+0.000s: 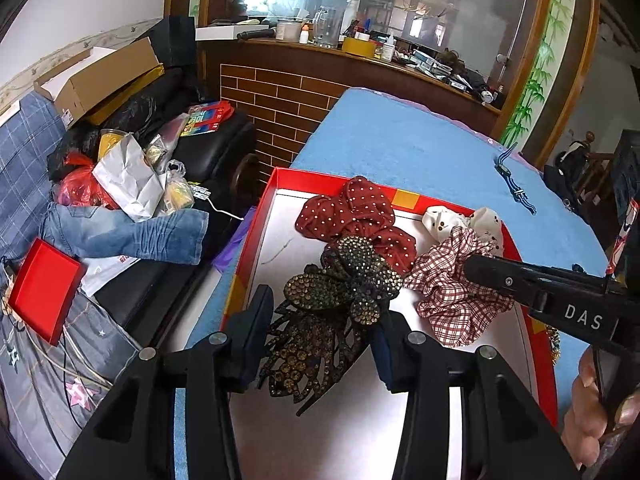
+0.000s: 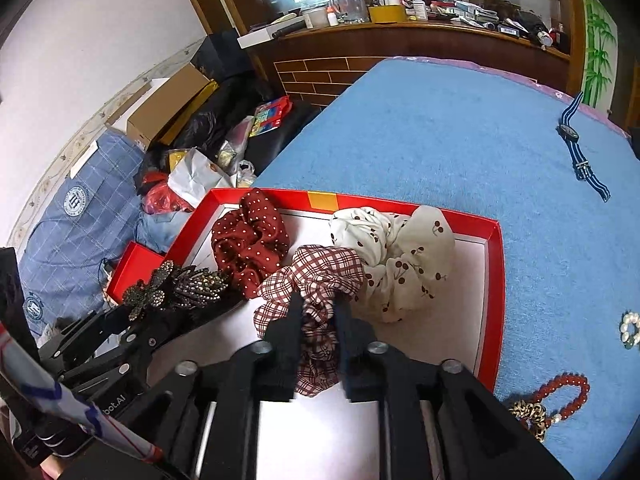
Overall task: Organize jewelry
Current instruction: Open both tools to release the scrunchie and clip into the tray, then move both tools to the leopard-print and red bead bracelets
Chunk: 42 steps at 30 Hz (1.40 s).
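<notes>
Both grippers hang over the red-walled box (image 2: 494,280) on the blue cloth, apparently to set pieces down inside it. The left gripper (image 1: 320,344) straddles the rhinestone butterfly hair claw (image 1: 340,300); its jaws stand partly apart, and I cannot tell whether the pads press it. The right gripper (image 2: 318,340) has its narrow jaws either side of the plaid scrunchie (image 2: 312,280); whether it grips is unclear. The box also holds a red polka-dot scrunchie (image 2: 250,236) and a cream cherry-print scrunchie (image 2: 400,256). Still outside on the cloth lie a striped-strap watch (image 2: 576,148), a red bead bracelet (image 2: 568,392) and a pearl piece (image 2: 630,328).
</notes>
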Tool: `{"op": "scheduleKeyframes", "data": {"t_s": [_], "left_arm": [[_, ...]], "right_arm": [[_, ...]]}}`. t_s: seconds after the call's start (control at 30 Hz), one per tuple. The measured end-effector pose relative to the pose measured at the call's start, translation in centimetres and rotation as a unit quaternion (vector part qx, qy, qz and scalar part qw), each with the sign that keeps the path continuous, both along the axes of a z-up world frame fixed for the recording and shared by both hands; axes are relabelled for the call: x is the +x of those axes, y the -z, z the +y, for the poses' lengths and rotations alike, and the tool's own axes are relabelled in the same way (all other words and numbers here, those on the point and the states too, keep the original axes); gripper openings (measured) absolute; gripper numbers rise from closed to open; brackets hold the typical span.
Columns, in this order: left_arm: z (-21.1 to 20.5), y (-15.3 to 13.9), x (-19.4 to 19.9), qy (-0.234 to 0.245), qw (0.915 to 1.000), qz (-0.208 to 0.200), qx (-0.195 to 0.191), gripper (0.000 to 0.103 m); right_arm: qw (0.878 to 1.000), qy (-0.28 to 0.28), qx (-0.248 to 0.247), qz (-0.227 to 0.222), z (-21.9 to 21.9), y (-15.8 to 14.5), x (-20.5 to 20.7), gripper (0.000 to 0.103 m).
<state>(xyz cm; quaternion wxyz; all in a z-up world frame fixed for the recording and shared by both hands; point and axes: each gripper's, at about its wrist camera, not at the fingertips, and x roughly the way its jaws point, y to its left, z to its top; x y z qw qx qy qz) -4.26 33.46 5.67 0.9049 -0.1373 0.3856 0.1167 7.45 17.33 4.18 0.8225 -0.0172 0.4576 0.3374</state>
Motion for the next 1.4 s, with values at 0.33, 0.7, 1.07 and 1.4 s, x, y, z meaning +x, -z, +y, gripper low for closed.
{"op": "scheduleKeyframes", "data": {"t_s": [0.33,0.7,1.07,1.4], "left_arm": [[-1.0,-1.7,-1.0,-0.001,0.9998,-0.022,0.002,0.054],[-4.8,-4.2,-2.3,0.033,0.9985,-0.042,0.013,0.054],[-13.5,-4.1,-1.0,0.131,0.9911,-0.018,0.012,0.054],[-17.9,-3.5,0.4,0.172,0.9850,0.002,0.018,0.054]], "right_arm": [[1.000,-0.004,0.021,-0.005,-1.6,-1.4,-0.9,0.040],[0.997,0.021,0.064,-0.025,-9.3,-4.1,-2.4,0.040],[0.992,0.126,0.006,0.004,-20.1,-1.1,0.6,0.038],[0.989,0.133,-0.054,0.043,-19.7,2.9,3.5,0.023]]}}
